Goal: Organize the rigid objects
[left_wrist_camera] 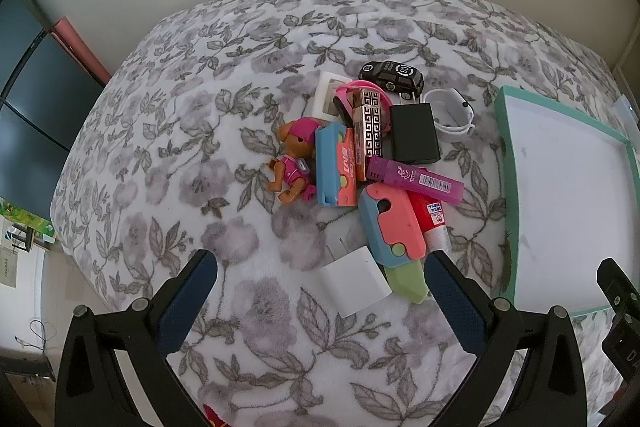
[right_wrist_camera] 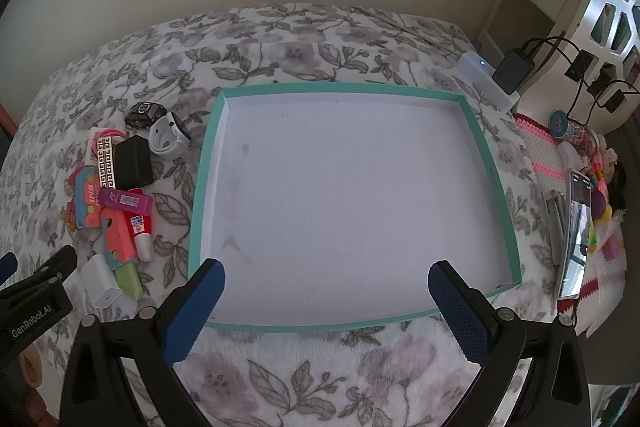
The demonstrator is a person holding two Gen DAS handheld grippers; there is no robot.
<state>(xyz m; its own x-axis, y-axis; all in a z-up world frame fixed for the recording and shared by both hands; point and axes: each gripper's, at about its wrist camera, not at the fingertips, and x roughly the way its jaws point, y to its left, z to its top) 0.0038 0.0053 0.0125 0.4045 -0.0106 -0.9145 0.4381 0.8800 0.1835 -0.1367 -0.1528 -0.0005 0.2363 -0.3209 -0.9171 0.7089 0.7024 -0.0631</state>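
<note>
A pile of small rigid objects lies on the floral blanket: a white charger plug (left_wrist_camera: 356,279), a pink and blue toy knife with a green blade (left_wrist_camera: 394,231), a purple lighter (left_wrist_camera: 416,179), a black box (left_wrist_camera: 414,139), a toy dog (left_wrist_camera: 294,163), a black toy car (left_wrist_camera: 392,77). My left gripper (left_wrist_camera: 322,271) is open, just short of the white charger. A shallow teal tray (right_wrist_camera: 500,171) with a white floor is empty. My right gripper (right_wrist_camera: 326,283) is open over the tray's near edge. The pile (right_wrist_camera: 120,187) lies left of the tray.
The bed's left edge drops to the floor (left_wrist_camera: 24,307). Right of the tray lie a phone (right_wrist_camera: 576,235), pink blocks (right_wrist_camera: 540,151) and small toys. A white power strip (right_wrist_camera: 488,79) with cables sits at the far right. A wall runs behind the bed.
</note>
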